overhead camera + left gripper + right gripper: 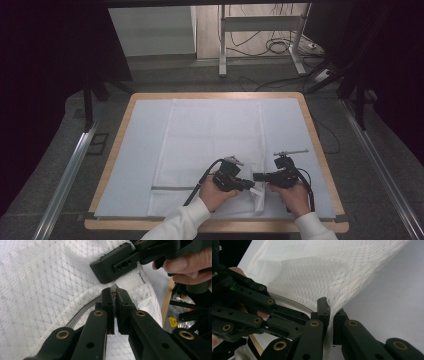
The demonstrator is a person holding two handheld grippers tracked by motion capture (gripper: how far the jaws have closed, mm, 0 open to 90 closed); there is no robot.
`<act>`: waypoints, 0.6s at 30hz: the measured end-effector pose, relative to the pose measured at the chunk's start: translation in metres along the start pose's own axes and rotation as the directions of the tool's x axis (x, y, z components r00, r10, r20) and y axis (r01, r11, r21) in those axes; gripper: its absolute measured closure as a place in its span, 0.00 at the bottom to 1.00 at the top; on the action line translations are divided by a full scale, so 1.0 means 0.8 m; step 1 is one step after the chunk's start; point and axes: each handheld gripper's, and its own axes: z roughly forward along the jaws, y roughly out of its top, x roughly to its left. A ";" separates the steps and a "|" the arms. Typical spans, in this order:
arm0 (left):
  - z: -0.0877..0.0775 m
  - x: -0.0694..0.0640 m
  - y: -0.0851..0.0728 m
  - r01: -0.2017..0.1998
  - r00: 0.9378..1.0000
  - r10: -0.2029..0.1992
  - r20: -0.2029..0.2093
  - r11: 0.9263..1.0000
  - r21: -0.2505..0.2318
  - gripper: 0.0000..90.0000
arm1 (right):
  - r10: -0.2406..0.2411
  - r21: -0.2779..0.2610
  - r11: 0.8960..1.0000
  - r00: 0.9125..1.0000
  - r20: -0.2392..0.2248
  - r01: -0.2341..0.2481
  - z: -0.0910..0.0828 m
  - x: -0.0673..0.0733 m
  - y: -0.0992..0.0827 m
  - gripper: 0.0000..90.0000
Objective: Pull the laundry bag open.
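- Dark room all round, cables on the floor beyond, and a wooden-edged bench [115, 150] in front of me under a pale sheet [135, 150].
- On that sheet lies a white mesh laundry bag [210, 135], stretching away from both my grippers toward the far edge of the bench.
- Left gripper [248, 185] sits at the bag's near right corner, jaws pressed together on the small metal zipper pull [114, 291], with the grey zipper line [80, 313] trailing back beneath the jaws.
- Right gripper [256, 176] faces it, tip nearly touching tip, just beside my left.
- Right gripper's jaws are pinching the bag's mesh fabric, a fold of it [332, 312] squeezed between them and lifted off the sheet.
- Seen from the left gripper, the right gripper's black jaw lies across the mesh just above my own jaws, my fingers [190, 267] wrapped on its handle.
- Both my hands hold low, near the bench's close edge, white sleeves [185, 220] behind them.
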 end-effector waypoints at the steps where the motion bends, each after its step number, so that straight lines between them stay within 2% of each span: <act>1: 0.000 0.000 0.000 0.000 1.000 0.000 0.000 1.000 0.001 0.96 | 0.000 0.001 1.000 1.000 -0.001 0.000 0.000 0.000 0.000 0.97; 3: 0.001 0.001 -0.001 0.001 1.000 -0.001 0.002 1.000 0.003 0.96 | -0.003 0.003 1.000 1.000 -0.002 0.003 0.000 0.000 0.000 0.97; 6: 0.002 0.006 -0.003 0.004 1.000 -0.004 -0.017 1.000 0.017 0.97 | -0.005 0.003 1.000 1.000 0.002 0.005 -0.001 0.000 0.000 0.98; 8: 0.002 0.011 -0.004 0.040 0.999 -0.040 0.014 0.999 0.011 0.97 | -0.008 0.003 1.000 1.000 -0.002 0.008 -0.002 -0.001 0.000 0.98; 18: -0.001 0.011 -0.005 0.026 1.000 -0.026 -0.002 1.000 0.012 0.96 | -0.013 0.009 1.000 1.000 0.000 0.013 -0.001 -0.001 -0.001 0.98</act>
